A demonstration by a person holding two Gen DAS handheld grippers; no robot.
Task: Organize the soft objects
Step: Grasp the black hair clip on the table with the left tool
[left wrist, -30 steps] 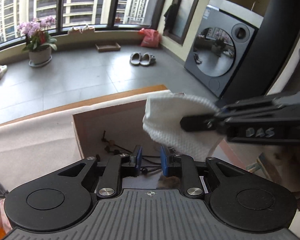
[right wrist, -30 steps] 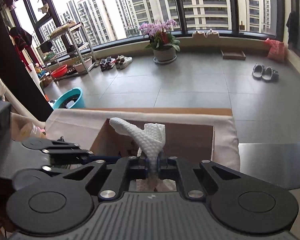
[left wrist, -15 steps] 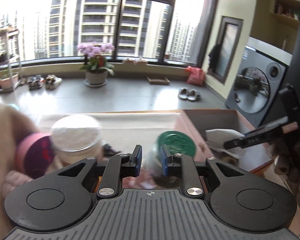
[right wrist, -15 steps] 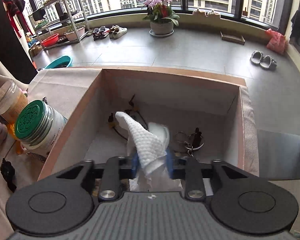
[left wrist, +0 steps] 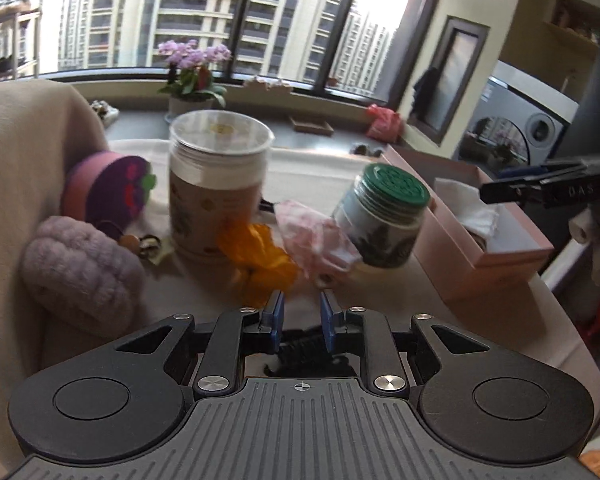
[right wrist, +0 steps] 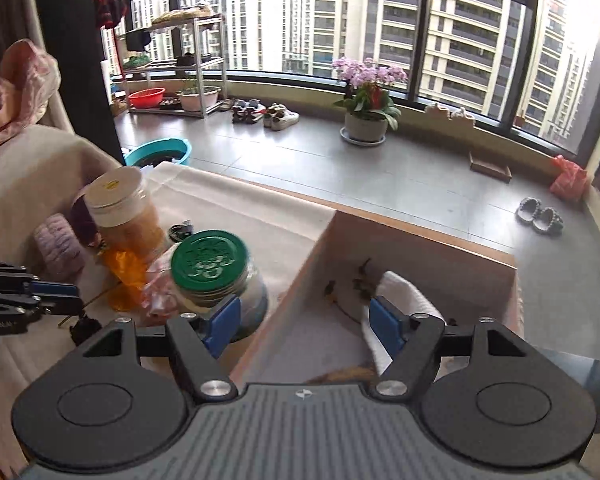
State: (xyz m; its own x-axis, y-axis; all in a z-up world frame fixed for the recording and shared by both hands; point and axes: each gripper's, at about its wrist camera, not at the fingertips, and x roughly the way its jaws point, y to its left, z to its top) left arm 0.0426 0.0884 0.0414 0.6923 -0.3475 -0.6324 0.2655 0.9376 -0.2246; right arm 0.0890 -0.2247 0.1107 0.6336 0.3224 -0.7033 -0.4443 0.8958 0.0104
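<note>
A white cloth (right wrist: 404, 300) lies inside the pink box (right wrist: 440, 264), seen also in the left wrist view (left wrist: 476, 208) in the box (left wrist: 484, 256). My right gripper (right wrist: 304, 320) is open and empty above the box's near-left part. My left gripper (left wrist: 302, 316) has its jaws a small gap apart with nothing between them, just short of an orange cloth (left wrist: 256, 256) and a pink cloth (left wrist: 316, 236). A purple knitted ball (left wrist: 76, 272) and a pink-purple plush (left wrist: 108, 188) lie at the left.
A tall jar with a clear lid (left wrist: 218, 184) and a green-lidded jar (left wrist: 384, 216) stand on the cloth-covered table (left wrist: 400, 304). Keys (left wrist: 140, 244) lie by the tall jar. A beige draped cushion (left wrist: 24, 152) rises at the left.
My right gripper has opened and let go of the white cloth, which now lies in the box. My left gripper has swung left from the box to the pile of soft things.
</note>
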